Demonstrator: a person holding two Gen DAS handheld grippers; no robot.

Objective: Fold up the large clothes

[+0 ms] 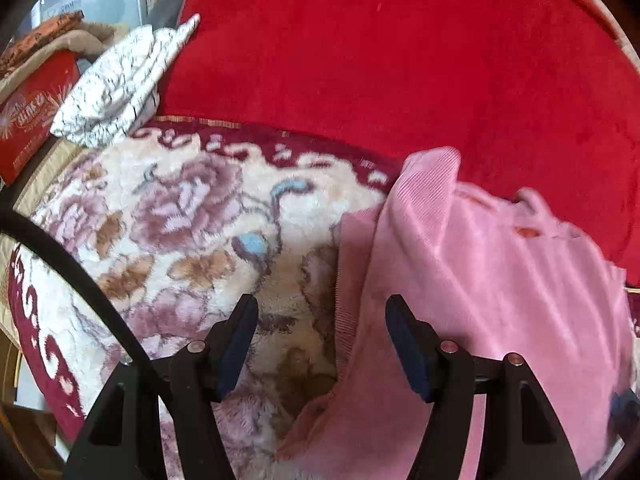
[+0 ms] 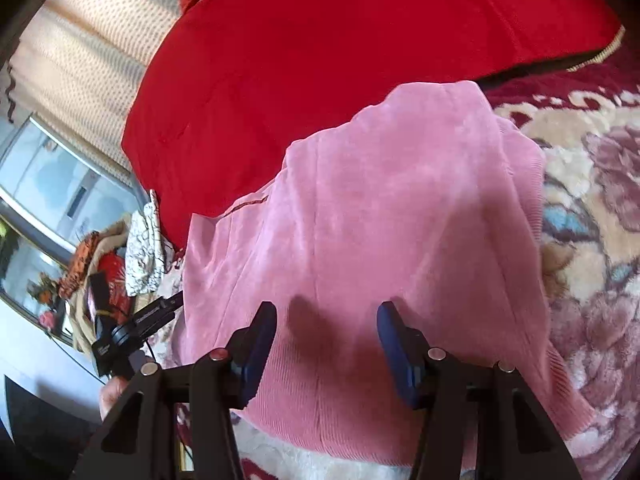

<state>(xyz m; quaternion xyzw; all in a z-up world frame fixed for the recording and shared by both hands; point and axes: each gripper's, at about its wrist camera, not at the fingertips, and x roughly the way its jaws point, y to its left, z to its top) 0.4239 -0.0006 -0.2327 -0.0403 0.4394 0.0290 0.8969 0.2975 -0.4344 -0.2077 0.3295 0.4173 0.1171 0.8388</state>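
Lying partly folded on the floral blanket (image 2: 592,208), the pink garment (image 2: 360,208) is resting with its far edge against the red cushion (image 2: 320,40). You are holding the right gripper (image 2: 326,334) just over the garment's ribbed hem, its blue pads (image 2: 394,354) standing apart with nothing pinched between them. You are holding the left gripper (image 1: 320,332) beside the garment's edge, its jaws likewise spread and gripping nothing, with the blanket showing between them and pink fabric passing behind the right-hand finger. Beyond the blanket's far corner, a white patterned cloth (image 1: 120,84) is sitting bundled beside a red box (image 1: 32,120).
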